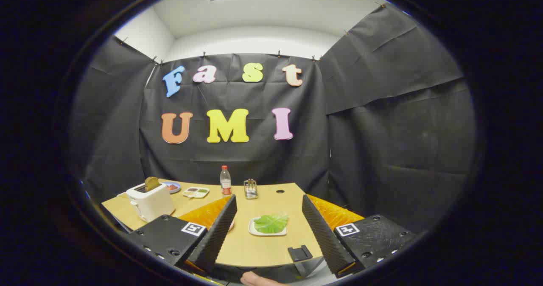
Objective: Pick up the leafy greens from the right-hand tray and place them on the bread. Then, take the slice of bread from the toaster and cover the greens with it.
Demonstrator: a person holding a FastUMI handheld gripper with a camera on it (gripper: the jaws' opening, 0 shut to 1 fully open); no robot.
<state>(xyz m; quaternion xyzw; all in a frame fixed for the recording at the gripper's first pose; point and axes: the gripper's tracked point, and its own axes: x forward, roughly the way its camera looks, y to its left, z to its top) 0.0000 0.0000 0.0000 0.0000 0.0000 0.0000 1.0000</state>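
A: Greens (271, 222) lie flat on the small white tray (253, 231), between the two fingers and a bit beyond them, near the table's (254, 248) near edge. One leaf or several, can't tell.

B: Handling?

A: Looks thin, limp, very light. Probably flops and tears if squeezed hard. I'd pinch a leaf edge that overhangs the tray rim, far-right side, not the flat middle.

B: Gripper (270, 222)?

A: Fingers spread wide, nothing between them, not touching the tray.

B: Bread?

A: One slice (151, 183) stands in the white toaster (149, 201), far left. It's stiff and dry by the look; take it by the top edge sticking out.

B: The bread that gets the greens?

A: Mostly hidden. The left finger covers it; only a sliver of a plate edge (231, 225) peeks out beside it, hard to make out.

B: Anything else?

A: Bottle (225, 180), small rack (250, 189), two dishes (196, 192) along the far edge. Contents too small to tell.
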